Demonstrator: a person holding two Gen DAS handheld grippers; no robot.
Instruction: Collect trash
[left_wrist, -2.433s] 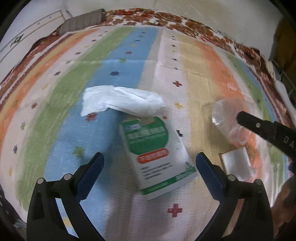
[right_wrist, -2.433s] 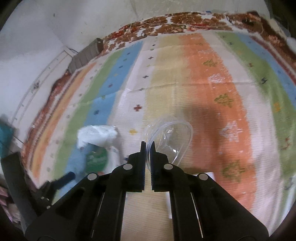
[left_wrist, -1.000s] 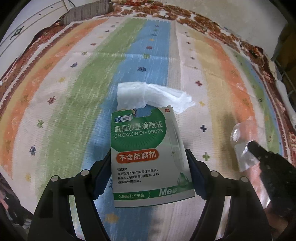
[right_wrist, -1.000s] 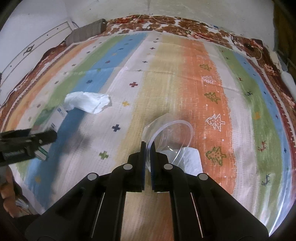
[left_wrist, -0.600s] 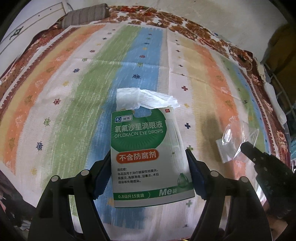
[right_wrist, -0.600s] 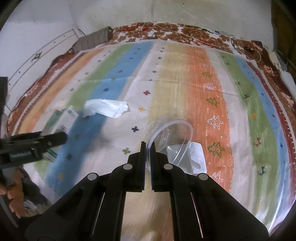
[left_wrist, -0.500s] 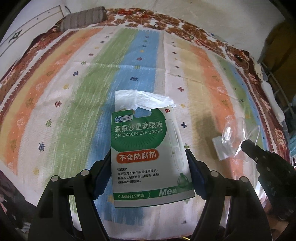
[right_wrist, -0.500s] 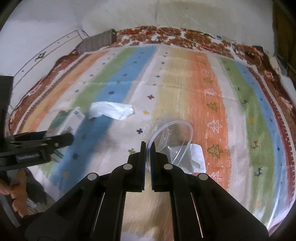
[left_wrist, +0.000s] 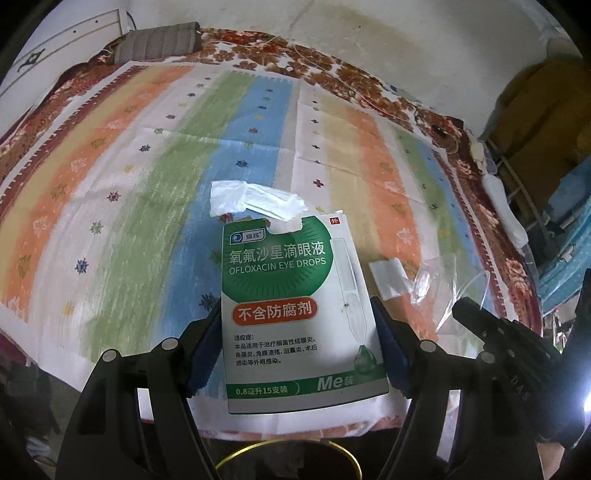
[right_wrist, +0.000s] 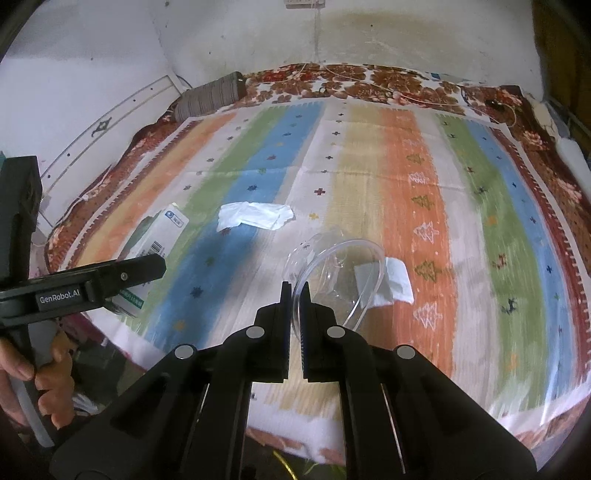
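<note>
1. Both grippers have risen and drawn back from the striped bedcover since the earlier pictures, where the eye-drops packet lay flat on it; now the packet is up in the air and the near edge of the bed shows below it.
2. The left gripper stands wide, but its blue pads press the packet's two side edges, so it holds the packet.
3. The right gripper is closed narrow on the rim of the clear plastic cup, which is also lifted.
4. A crumpled white tissue and a small white paper piece lie on the bedcover, well apart from each other.
5. I judge the step in hand is carrying away: two pieces are picked, two remain.
6. The next move calls for a bin; a yellow ring shows below the bed edge, but I cannot tell what it is.
</note>
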